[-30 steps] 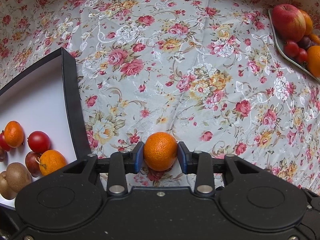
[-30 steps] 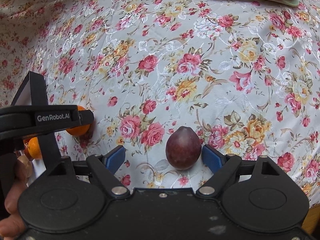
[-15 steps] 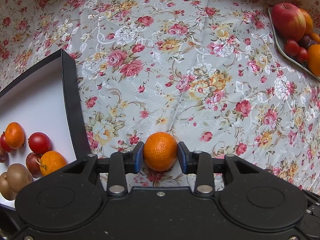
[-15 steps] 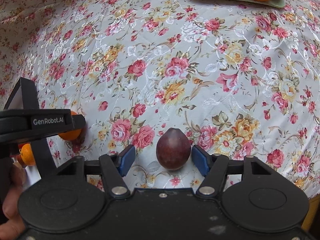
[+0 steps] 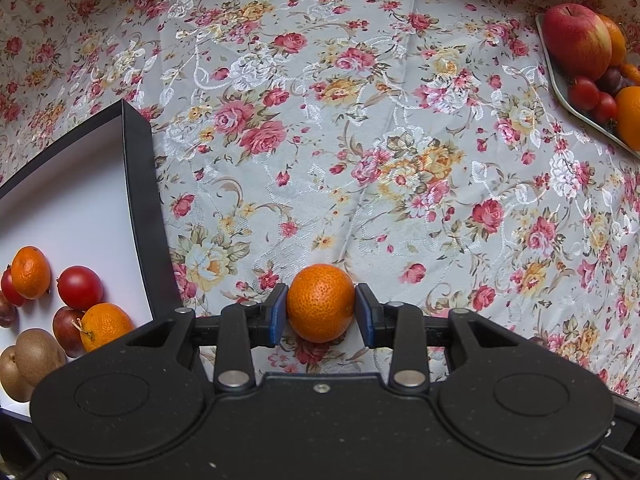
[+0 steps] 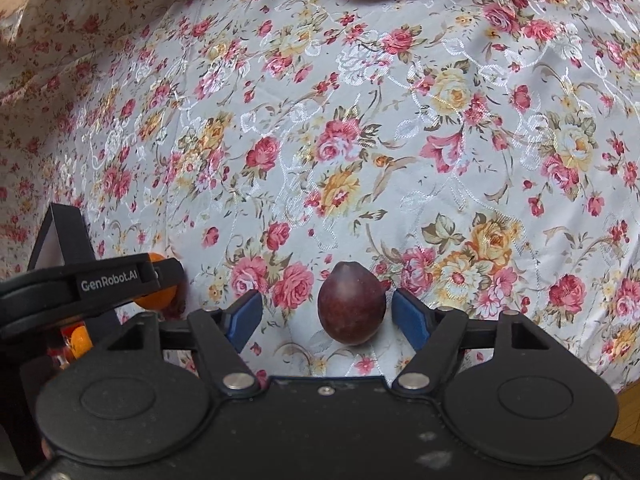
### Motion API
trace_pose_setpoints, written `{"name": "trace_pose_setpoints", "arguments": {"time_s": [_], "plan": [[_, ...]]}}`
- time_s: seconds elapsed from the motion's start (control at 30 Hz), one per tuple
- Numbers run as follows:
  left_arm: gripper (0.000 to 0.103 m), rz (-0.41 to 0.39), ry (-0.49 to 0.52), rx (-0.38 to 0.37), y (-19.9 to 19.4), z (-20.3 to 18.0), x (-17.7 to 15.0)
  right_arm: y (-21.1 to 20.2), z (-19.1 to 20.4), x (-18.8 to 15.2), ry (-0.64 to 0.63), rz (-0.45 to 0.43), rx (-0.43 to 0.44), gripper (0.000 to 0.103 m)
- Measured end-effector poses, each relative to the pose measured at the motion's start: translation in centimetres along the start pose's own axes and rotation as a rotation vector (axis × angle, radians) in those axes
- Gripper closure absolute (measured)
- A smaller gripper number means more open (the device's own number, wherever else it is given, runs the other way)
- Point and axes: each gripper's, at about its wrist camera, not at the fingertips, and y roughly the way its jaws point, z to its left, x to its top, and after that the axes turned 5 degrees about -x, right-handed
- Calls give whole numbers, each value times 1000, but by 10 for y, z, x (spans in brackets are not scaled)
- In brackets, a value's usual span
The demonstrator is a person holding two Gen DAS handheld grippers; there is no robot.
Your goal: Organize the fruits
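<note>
While left claw (image 5: 321, 310) clamps a tangerine (image 5: 320, 308), right claw (image 6: 327, 317) is opening around a plum (image 6: 352, 309).

Mandarin (image 5: 320, 308) sits between my left gripper (image 5: 322, 314) pads, on the cloth (image 5: 360, 140). Box (image 5: 138, 208) of fruit to its left; tray (image 5: 560, 80) far right. Plum (image 6: 352, 308) between my opening right gripper (image 6: 326, 318) pads, untouched.

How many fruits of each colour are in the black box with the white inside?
Orange mandarins: 2
Red or dark red round fruits: 4
Fuzzy brown kiwis: 2
Total: 8 visible; the black box is cut off at the picture's edge.
</note>
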Motion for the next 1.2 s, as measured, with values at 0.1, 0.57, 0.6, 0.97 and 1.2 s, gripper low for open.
{"name": "trace_pose_setpoints", "arguments": {"time_s": [0.1,0.57,0.6,0.97,1.2], "plan": [[58,1,-5,-4,0,1,0,-2,-12,4,72,15,38,24],[58,3,-14,-9,0,2,1,-10,4,-5,41,-76,-148,59],[58,3,-14,-9,0,2,1,-10,7,-6,19,-81,-152,59],[58,8,-14,-20,-1,1,0,-24,25,-24,-71,-179,-159,60],[58,9,-11,-21,0,0,-1,-8,28,-19,-27,-104,-200,61]]}}
